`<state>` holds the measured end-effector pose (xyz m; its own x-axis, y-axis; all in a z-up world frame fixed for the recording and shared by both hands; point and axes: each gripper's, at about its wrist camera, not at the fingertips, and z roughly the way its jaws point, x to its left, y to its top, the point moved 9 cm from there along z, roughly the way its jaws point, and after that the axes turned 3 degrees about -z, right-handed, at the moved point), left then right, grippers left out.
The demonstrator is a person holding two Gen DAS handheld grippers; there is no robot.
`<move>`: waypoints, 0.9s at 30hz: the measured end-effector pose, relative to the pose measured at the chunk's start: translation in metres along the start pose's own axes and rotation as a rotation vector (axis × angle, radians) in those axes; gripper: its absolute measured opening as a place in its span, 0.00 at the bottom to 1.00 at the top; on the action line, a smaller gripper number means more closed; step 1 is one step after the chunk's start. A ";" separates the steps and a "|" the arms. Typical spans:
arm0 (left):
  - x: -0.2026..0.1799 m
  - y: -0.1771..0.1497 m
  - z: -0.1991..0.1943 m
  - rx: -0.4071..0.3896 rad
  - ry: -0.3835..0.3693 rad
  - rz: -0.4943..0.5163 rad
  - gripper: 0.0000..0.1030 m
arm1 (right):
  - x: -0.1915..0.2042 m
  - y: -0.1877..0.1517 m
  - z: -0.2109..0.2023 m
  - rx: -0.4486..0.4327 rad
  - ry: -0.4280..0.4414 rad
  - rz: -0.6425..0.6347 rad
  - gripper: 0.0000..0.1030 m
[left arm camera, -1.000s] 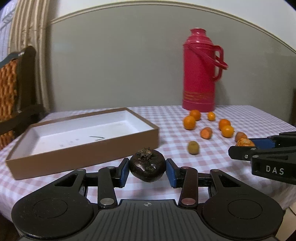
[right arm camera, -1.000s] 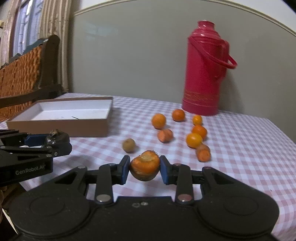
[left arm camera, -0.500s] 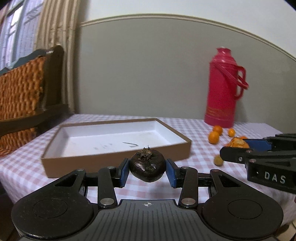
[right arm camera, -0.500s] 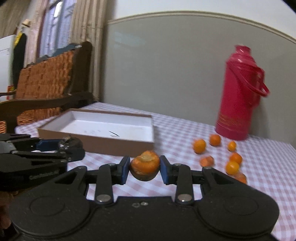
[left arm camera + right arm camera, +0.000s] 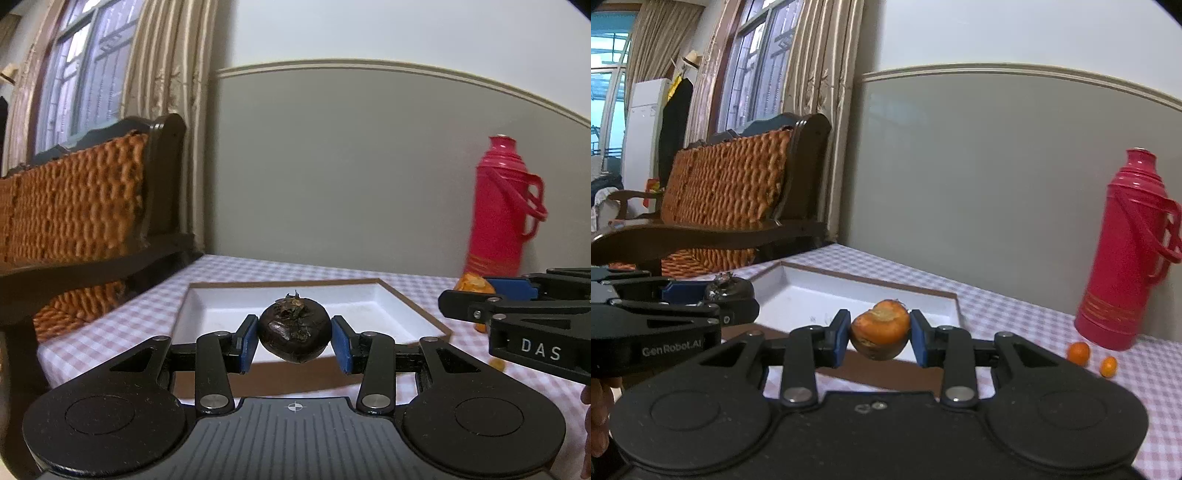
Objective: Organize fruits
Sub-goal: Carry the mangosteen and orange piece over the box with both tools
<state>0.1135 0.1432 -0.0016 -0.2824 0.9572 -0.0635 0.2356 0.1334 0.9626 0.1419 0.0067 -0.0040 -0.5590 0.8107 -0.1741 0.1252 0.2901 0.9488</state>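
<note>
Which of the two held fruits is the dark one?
The dark brown fruit in the left gripper; the right gripper holds an orange fruit.

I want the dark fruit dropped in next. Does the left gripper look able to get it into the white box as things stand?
Probably yes. The left gripper, jaws shut on the dark fruit, faces the white box, whose open top shows nothing in the way. The right gripper is off to the side.

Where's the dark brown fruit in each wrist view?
Left wrist: dark fruit at centre, clamped in the left gripper in front of the white tray.
Right wrist: same fruit at far left, in the left gripper seen side-on.
Shared landmark: red thermos, right of the tray in both.
</note>
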 end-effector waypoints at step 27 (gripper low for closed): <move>0.053 0.018 0.093 0.037 0.151 -0.041 0.42 | -0.047 0.006 0.101 0.069 -0.035 0.065 0.25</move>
<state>0.1898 0.2200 -0.0117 -0.4286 0.9015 -0.0599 0.2545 0.1841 0.9494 0.2519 0.0217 -0.0170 -0.5186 0.8461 -0.1228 0.2176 0.2696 0.9381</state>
